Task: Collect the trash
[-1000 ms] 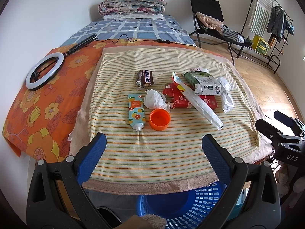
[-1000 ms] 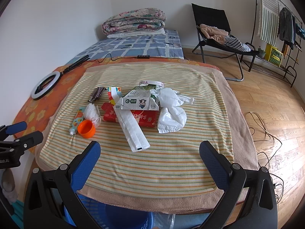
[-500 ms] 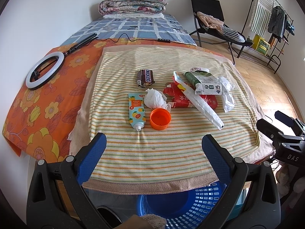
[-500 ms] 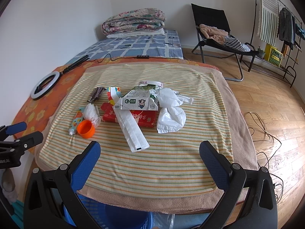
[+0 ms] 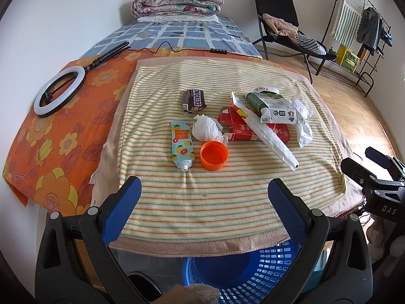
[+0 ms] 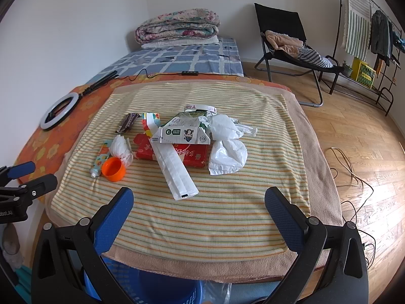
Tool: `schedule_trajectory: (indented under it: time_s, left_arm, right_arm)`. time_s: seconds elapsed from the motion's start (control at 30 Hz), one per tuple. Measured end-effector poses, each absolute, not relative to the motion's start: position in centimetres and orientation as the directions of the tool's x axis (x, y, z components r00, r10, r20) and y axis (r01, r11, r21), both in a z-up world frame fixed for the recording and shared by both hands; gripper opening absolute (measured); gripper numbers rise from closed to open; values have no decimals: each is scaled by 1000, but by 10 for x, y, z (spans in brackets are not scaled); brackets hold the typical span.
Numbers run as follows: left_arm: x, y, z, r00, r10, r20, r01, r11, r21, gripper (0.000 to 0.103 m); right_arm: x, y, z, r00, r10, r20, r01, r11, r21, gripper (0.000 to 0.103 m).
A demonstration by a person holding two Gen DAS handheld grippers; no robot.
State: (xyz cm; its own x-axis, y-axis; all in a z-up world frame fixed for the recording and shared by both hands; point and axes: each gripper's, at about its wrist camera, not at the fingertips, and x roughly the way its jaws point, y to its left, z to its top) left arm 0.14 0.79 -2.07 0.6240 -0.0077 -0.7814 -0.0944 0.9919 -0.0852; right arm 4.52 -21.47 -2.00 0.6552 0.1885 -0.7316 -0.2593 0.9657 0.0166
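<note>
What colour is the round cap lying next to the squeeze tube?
Orange, inside and out. The cap shows best in the left wrist view, beside the tube.

On the striped towel [image 5: 227,202] we see an orange cap [image 5: 214,155] mouth-up, a fruit-print tube [image 5: 181,145] beside it, crumpled tissue [image 5: 205,131], a Snickers wrapper [image 5: 195,100], a flattened red box [image 6: 174,152] under a milk carton [image 6: 182,133], and a white bag [image 6: 227,157].
</note>
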Motion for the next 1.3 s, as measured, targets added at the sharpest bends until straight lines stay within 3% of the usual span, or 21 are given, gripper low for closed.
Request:
schedule_trajectory:
  time_s: [0.5,0.9,1.2,1.3]
  left_arm:
    - [-1,17,-32,609,62,-791,-118,993,-13,102]
    - [17,29,-52,534,20,-845,-115,992,-49,102]
    - [36,15,-63,487,-37,-873,-67,995,-79,82]
    - [42,13,-66,479,-44,-877,-66,994,-86,81]
  right_arm:
    - [53,-214,-35,595,194,-780,-277,961,28,103]
    - [55,-206,-46,611,243,-753,-376,927,-6,103]
    - [74,-224,-48,577,290,-763,-384,921,60,103]
    - [81,-232,-48,554,318,-770,-380,919,106,103]
